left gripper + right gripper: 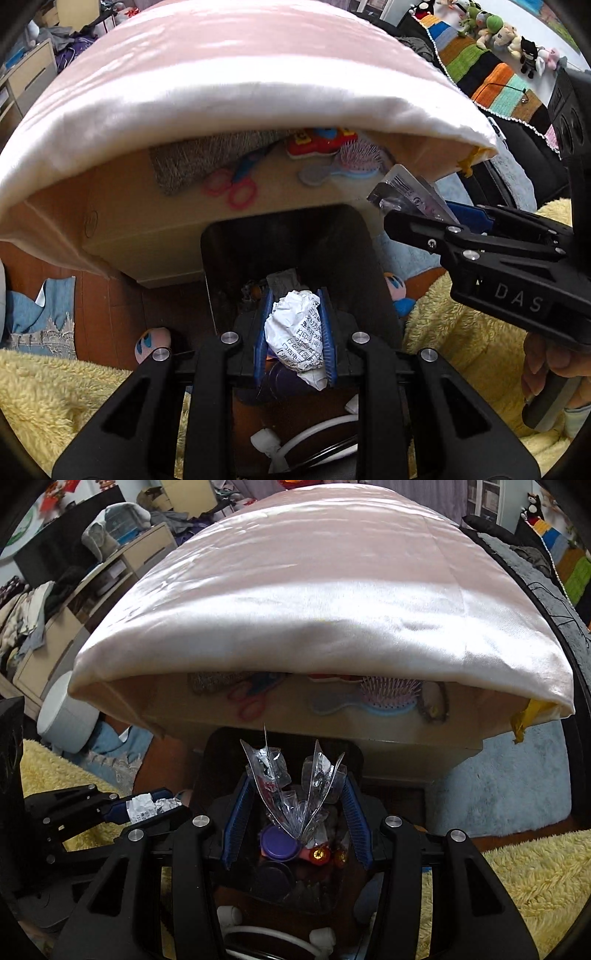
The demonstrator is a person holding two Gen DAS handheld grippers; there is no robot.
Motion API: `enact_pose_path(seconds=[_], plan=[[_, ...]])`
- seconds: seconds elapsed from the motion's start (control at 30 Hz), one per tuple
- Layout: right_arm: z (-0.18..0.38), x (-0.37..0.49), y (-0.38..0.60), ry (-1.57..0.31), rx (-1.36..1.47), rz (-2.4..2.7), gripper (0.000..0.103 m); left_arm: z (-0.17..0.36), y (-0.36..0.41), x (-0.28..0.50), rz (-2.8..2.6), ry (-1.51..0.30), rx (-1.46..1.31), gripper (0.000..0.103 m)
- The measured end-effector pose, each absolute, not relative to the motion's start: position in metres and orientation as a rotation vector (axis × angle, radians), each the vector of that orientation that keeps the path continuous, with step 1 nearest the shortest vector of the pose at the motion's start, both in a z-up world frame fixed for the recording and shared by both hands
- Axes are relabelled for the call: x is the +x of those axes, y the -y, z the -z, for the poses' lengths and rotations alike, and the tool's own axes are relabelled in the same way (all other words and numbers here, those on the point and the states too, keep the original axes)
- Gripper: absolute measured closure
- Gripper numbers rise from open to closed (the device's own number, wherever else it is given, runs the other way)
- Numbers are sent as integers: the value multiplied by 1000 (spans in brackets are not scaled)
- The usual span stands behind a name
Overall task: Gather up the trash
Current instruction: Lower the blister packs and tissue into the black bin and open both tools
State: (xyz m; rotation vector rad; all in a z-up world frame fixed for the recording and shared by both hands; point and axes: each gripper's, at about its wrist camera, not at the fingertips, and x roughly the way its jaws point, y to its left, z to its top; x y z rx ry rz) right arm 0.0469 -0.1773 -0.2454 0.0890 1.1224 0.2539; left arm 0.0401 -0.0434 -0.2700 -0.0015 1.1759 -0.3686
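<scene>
My left gripper (295, 295) is shut on a crumpled ball of printed white paper (295, 326) and holds it over the open black trash bin (354, 251). The right gripper (417, 212) comes in from the right, shut on a folded clear plastic wrapper (402, 192) above the bin's far right corner. In the right wrist view the right gripper (295, 786) grips that clear plastic wrapper (291, 786) over the bin (218, 760), where a purple lid (279, 843) and other scraps lie. The left gripper (162, 801) with its paper (142, 806) shows at the left.
A low table (147, 229) under a pink cloth (221, 74) stands just behind the bin, with pink scissors (236, 184), a hairbrush (354, 158) and a red toy (317, 142) on its lower shelf. Yellow fluffy rug (55, 398) lies on both sides, a blue rug (498, 779) to the right.
</scene>
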Motion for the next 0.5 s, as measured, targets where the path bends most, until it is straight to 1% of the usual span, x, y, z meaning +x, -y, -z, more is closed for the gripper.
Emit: enact_pose_path(seconds=[0.2,0.27,0.37,0.47,0.5], plan=[[256,52,176,-1152,97,-253,53,279,43,40,364,-1190,1,80],[256,52,176,-1156,102,-254,50,279,42,41,363,-1190,-1,79],[256,53,175,-1158,119,-261,49,278,42,42,362,-1185,-1,78],[255,53,172,-1157,122,-273,47,278,42,42,361,-1185,-4,75],[254,53,172,-1156,123,-274,47,278,42,43,360,-1187,-5,71]])
